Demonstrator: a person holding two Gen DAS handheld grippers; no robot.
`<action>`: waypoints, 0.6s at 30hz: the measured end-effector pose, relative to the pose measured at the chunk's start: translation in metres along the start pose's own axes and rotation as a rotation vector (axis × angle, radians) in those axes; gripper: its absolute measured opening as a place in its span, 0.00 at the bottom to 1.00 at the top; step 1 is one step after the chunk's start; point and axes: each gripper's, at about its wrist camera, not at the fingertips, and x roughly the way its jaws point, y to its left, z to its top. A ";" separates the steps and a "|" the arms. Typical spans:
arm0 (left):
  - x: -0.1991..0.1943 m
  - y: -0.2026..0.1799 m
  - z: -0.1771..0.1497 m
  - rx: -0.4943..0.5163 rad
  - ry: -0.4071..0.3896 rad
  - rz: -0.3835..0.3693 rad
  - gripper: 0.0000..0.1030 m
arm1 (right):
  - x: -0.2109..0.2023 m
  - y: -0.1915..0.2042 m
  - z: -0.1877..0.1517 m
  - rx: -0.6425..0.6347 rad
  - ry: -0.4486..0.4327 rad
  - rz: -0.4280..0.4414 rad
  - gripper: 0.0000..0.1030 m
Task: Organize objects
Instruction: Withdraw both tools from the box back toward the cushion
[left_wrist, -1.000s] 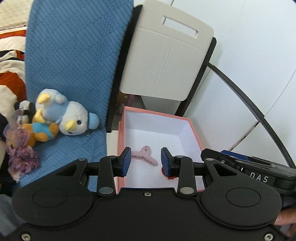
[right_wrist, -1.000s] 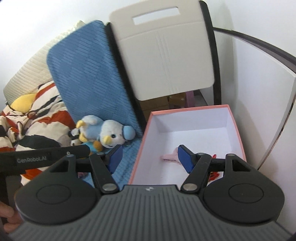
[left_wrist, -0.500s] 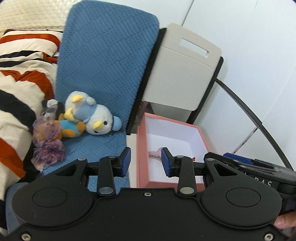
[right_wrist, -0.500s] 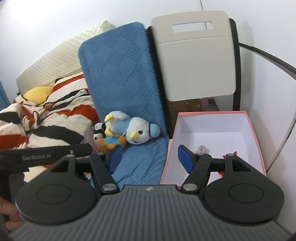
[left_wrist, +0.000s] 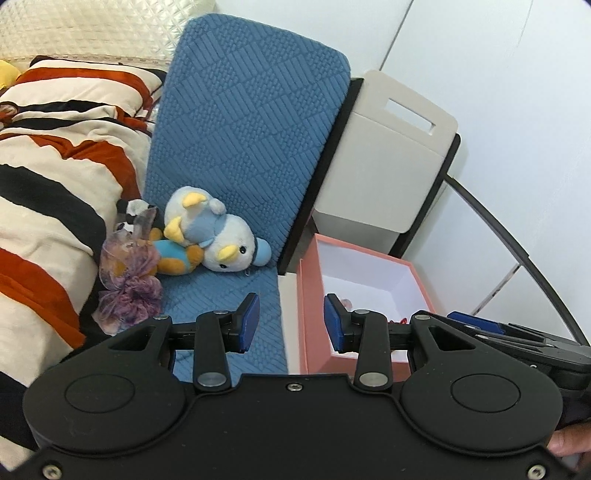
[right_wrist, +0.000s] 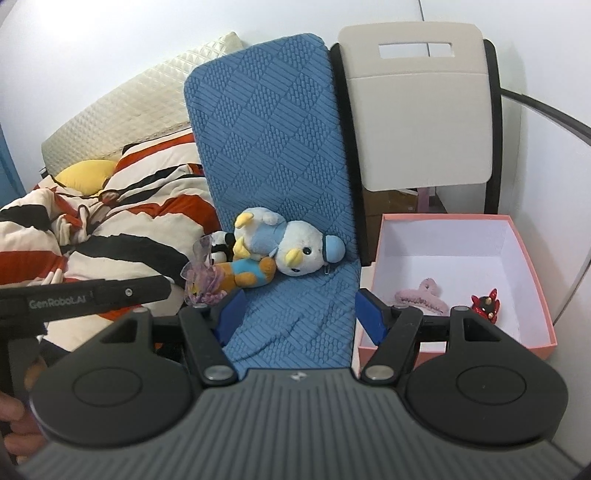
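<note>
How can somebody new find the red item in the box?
Look at the pink box right of the blue cushion. Two small things lie on its white floor. The red charm, with dark spots, lies nearer the right wall; the other thing is a pale pink hair clip.

Black hand-held gripper, blue pads

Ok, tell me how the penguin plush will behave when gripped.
The penguin plush looks soft and stuffed, so it probably squashes between pads and weighs little. Lying on its side atop textured blue fabric, it likely won't roll or slide.
</note>
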 end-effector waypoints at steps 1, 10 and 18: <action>-0.002 0.003 0.001 -0.001 -0.002 -0.001 0.34 | 0.001 0.003 0.001 -0.006 -0.002 0.001 0.66; -0.004 0.028 0.007 -0.012 -0.008 0.003 0.37 | 0.011 0.025 0.011 -0.040 -0.035 -0.003 0.66; 0.003 0.060 0.010 -0.039 0.003 0.010 0.40 | 0.028 0.040 0.019 -0.041 -0.021 0.000 0.66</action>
